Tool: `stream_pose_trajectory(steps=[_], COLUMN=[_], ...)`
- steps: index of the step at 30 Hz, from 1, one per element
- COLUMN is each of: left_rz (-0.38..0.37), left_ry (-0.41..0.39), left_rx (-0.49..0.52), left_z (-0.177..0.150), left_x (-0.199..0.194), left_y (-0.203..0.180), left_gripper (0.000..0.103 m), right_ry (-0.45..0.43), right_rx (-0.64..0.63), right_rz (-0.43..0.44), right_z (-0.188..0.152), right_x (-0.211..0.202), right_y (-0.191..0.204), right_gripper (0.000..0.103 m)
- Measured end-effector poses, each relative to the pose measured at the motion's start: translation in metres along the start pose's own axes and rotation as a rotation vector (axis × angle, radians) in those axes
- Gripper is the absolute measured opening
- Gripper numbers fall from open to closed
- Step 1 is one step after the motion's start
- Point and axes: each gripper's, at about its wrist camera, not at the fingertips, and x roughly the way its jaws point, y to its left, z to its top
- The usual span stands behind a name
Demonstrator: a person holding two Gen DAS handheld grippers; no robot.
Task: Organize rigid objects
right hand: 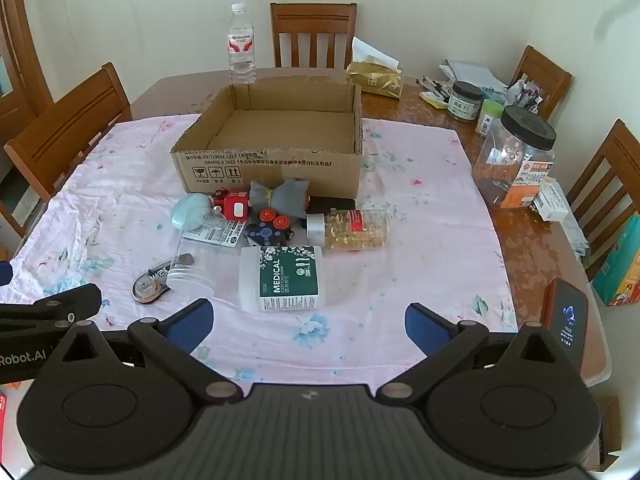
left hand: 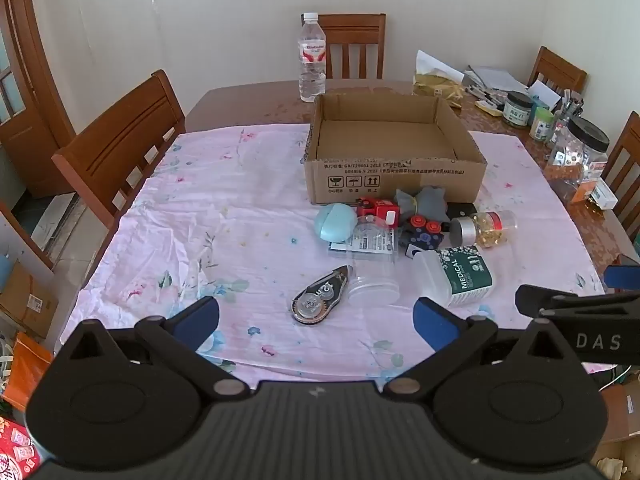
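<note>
Left gripper [left hand: 316,322]: jaws apart, holding nothing | Right gripper [right hand: 309,322]: jaws apart, holding nothing | Cardboard box [left hand: 394,182]: open-topped, on pink cloth [left hand: 200,220] | Medical bottle [right hand: 282,278], capsule bottle [right hand: 352,229], correction tape [left hand: 318,298]: lying near box front.

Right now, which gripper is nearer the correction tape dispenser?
Left. The left gripper sits open just short of the correction tape dispenser, which lies between its fingers' line. The right gripper is open further right, facing the medical cotton swab jar.
</note>
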Motion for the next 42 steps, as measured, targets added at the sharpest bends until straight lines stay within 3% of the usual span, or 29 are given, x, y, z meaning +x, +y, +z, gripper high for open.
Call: stream_pose_trajectory(steps=[42], left_rz=[-0.019], left_ry=[-0.008], left_rx=[-0.012], left_z=[0.0009], left_x=[-0.0029], left_y=[0.0012], left_gripper=[0.103], right_ry=[0.001], right_rx=[-0.025], right_rz=[-0.026], right_z=[0.0061], right_x=[-0.0033], right_y=[0.003], right_gripper=[0.103])
